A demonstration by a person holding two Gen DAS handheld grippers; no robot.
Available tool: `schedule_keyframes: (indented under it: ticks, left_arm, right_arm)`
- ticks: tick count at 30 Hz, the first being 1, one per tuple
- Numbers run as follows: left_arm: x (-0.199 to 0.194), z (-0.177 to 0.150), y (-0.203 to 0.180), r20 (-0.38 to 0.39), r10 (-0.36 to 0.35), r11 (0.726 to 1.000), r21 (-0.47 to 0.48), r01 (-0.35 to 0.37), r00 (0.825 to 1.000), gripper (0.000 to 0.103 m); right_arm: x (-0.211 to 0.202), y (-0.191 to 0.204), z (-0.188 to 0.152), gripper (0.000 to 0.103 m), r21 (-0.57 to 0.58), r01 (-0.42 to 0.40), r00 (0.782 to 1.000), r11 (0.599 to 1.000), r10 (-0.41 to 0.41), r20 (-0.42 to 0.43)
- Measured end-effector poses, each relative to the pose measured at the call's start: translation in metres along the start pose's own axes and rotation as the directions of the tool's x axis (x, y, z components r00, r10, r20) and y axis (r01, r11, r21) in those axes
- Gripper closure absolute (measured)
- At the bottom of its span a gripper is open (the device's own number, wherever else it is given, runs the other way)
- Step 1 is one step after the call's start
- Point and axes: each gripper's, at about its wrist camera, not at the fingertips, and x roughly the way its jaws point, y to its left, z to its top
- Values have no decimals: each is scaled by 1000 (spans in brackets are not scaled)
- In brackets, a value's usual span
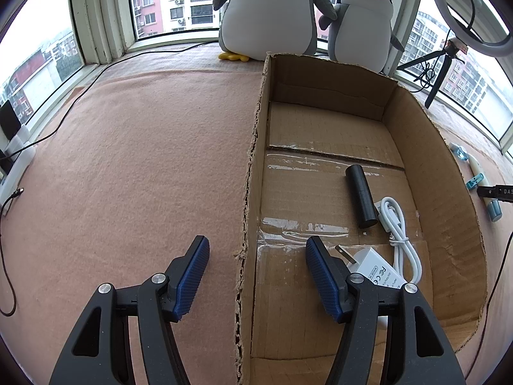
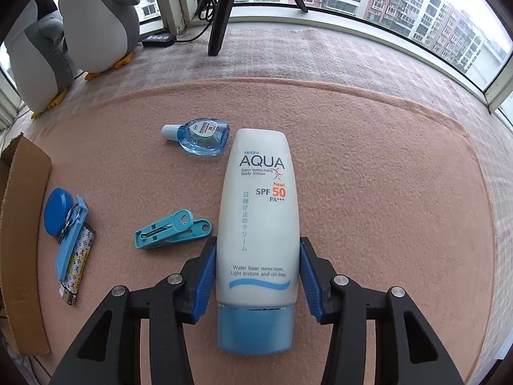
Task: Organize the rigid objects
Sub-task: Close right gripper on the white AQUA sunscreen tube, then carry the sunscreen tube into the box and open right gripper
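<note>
Left wrist view: left gripper [image 1: 256,269] hangs w/ fingers spread wide, holding nothing, straddling the near-left wall of the cardboard box [image 1: 253,166]; one pad is over the pink mat [image 1: 144,147], the other inside the box. In the box: black cylinder [image 1: 360,196] lying flat near the middle, white USB cable [image 1: 399,234] just beside it toward the camera, white charger plug [image 1: 372,264] touching the cable, partly hidden behind the inner finger. Floor on the far side of the cylinder is bare, so that's the easy drop zone. Keep this gripper parked or pull it off the wall so it doesn't block the incoming item. Right wrist view: right gripper [image 2: 258,269] has its fingers either side of the sunscreen tube [image 2: 258,211], which lies flat on the mat, cap toward the camera. Pads sit right at the tube's sides, lower body just above the cap; can't tell if they're pressing yet or only flanking. Left of the tube: teal clothes peg [image 2: 173,229] nearly touching it, eye-drop bottle [image 2: 198,136] near its far end; further left, by the box edge, blue round case [image 2: 57,210] w/ blue clip and lighter [image 2: 78,263]. Judgement: close squarely, firm but not crushing, since the tube prob. gives a bit. Lift straight up before swinging left so the peg isn't dragged, then clear the box wall before lowering.
</note>
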Motion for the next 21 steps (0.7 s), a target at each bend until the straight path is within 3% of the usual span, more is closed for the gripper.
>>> schedule_keyframes:
  ticks: [4,8,11,21]
  left_arm:
    - [0,0,-1,-1,0,1000,1,0,1000,36]
    - [0,0,-1,-1,0,1000,2,0,1000,36]
    - [0,1,-2,-1,2,1000,5,-2,1000,36]
    - [0,1,-2,-1,4,1000,7,-4,1000,36]
  right_arm:
    - [-7,-5,-12,59,45,-35,999,998,34,20]
    - [-14,-15,-30,59,142,-136,990,980,131,41]
    - [-25,-17,-43,59,179,-168,985,969,158,69]
    - [-78,23,-53,59,101,-236,963,967,218,160]
